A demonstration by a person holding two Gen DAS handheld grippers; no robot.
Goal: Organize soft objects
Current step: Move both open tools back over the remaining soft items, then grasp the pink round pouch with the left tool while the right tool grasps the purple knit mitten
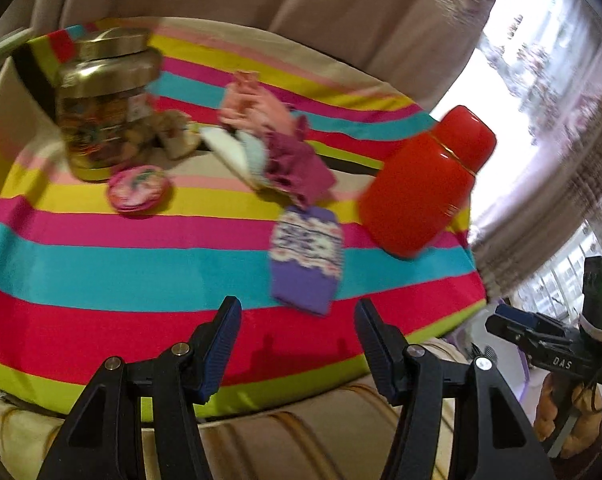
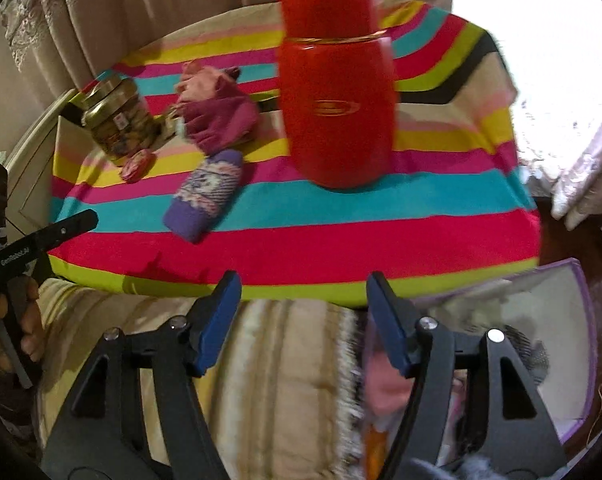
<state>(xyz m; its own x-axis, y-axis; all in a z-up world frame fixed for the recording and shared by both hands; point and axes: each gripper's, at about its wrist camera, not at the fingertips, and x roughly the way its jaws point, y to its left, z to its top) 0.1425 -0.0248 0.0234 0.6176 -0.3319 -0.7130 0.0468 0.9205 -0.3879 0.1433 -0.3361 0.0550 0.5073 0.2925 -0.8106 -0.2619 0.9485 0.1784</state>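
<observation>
Socks lie on the striped cloth (image 1: 101,256) ahead of your left gripper (image 1: 297,328), whose fingers stand apart with nothing between them; the purple patterned sock (image 1: 307,260) is nearest, just beyond the tips; a heap of pink and magenta socks (image 1: 277,148) sits behind it, between the glass jar (image 1: 105,108) and the red flask (image 1: 425,184); a round pink pad (image 1: 137,188) rests beside the jar. From your right gripper (image 2: 303,312), also spread and empty, the flask (image 2: 335,80) stands dead ahead; the purple sock (image 2: 207,194) lies left of it, the heap (image 2: 217,112) farther back; a lilac-edged box (image 2: 557,320) sits low at your right.
</observation>
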